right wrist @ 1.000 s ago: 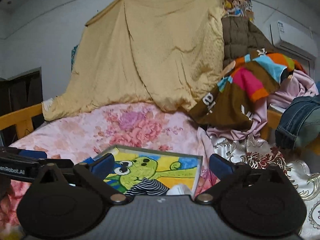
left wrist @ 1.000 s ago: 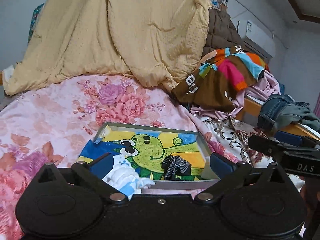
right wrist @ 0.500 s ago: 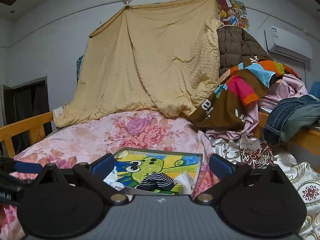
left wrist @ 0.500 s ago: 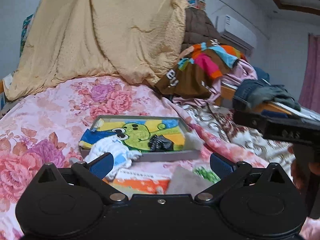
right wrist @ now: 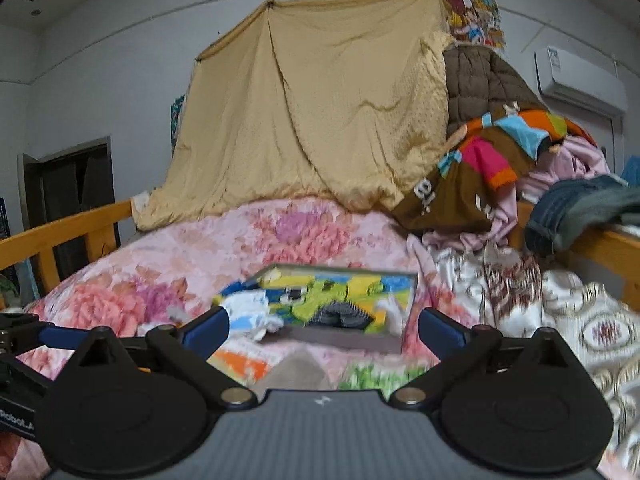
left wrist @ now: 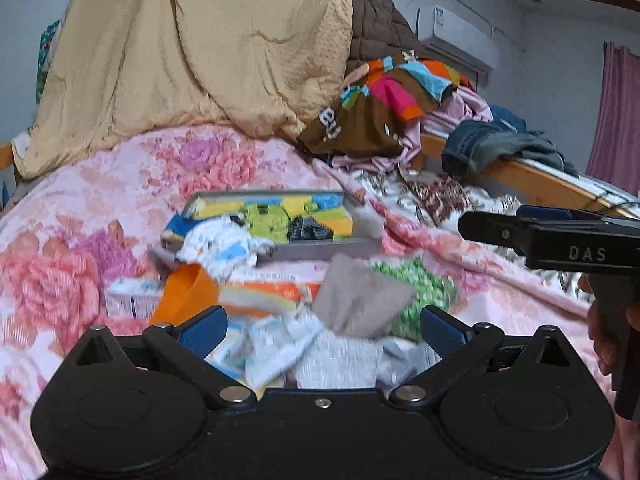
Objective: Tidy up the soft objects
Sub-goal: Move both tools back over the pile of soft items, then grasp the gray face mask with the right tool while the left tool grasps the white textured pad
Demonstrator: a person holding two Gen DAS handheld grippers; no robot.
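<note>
A shallow grey tray with a green cartoon print lies on the pink floral bedspread. A white-and-blue cloth hangs over its left edge, and a black striped cloth sits inside. In front of the tray lie a grey cloth, a green-patterned cloth, a white cloth and an orange cup. My left gripper is open above this pile, holding nothing. My right gripper is open and empty, farther back.
A tan blanket hangs behind the bed. Piled clothes and jeans rest on the wooden rail at right. An orange-and-white packet lies under the cloths. The other gripper shows at right, in a hand.
Both grippers have pulled back from the tray, bringing the cloth pile and the orange cup in front of it into view. Both stay open.
</note>
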